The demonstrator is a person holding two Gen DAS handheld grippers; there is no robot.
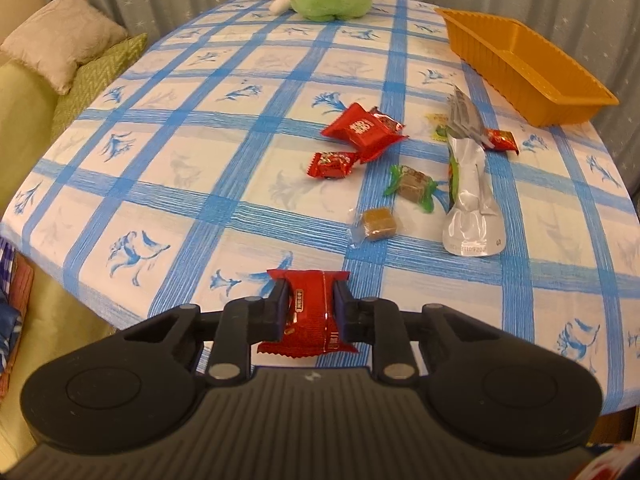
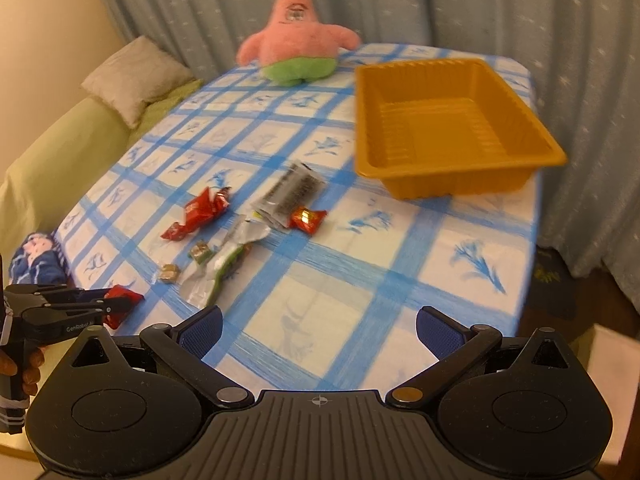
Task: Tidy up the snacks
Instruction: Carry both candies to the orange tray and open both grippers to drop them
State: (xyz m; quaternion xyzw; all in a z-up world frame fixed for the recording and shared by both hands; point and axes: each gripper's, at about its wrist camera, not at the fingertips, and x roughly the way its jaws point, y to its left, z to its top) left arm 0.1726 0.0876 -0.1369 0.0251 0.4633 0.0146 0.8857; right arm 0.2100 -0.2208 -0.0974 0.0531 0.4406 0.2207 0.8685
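The left tool (image 1: 308, 306) is gripping a red snack packet (image 1: 310, 312) between its closed fingers, the packet's long axis running along the fingers, its crimped ends sticking out front and back. It is hovering over the near edge of the tabletop (image 1: 180, 184). The right tool (image 2: 318, 330) is standing wide open with nothing between its fingers, over the near middle of the tabletop.

Beyond the left tool, the loose snacks are lying in a cluster: a brown cube sweet (image 1: 376, 224), a green-wrapped sweet (image 1: 412, 188), a silver pouch (image 1: 470, 192), then red packets (image 1: 362, 132).

The orange tray (image 1: 520, 64) is sitting far and to the right of the held packet, past the whole cluster, near the tabletop's far right edge. In the right wrist view the tray (image 2: 452, 120) is lying almost straight ahead and looks empty. So the carry will probably run forward and rightward, over the cluster; the right tool is the nearer one to the tray. A pink plush (image 2: 296, 36) is sitting at the far end.
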